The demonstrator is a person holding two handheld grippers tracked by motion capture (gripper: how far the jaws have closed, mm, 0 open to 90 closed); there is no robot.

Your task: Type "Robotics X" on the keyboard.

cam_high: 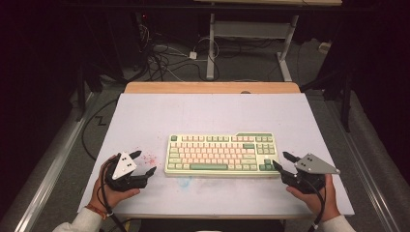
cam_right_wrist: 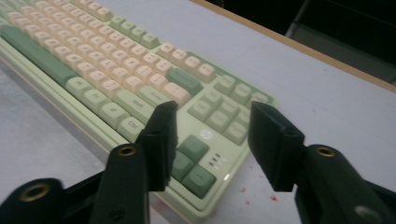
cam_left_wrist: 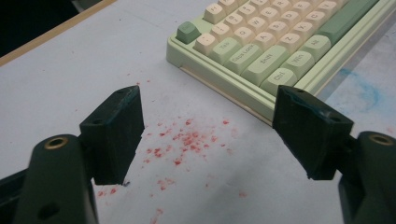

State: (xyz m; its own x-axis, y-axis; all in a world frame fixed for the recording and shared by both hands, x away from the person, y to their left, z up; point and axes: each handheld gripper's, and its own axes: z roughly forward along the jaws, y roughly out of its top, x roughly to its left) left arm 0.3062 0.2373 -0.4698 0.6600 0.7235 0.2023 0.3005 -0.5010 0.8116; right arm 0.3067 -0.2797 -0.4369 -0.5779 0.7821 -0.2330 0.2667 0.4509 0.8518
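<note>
A pale green keyboard with cream and green keys lies in the middle of the white table mat. My left gripper rests on the mat just left of it, jaws wide apart with nothing between them; in the left gripper view the keyboard's left corner lies ahead to the right of the gripper. My right gripper sits at the keyboard's right end, open and empty. In the right gripper view its jaws straddle the keyboard's front right corner above the arrow keys.
Red specks stain the mat between my left jaws, and a faint blue smear lies in front of the keyboard. The table's wooden back edge borders a dark floor with cables and desk legs.
</note>
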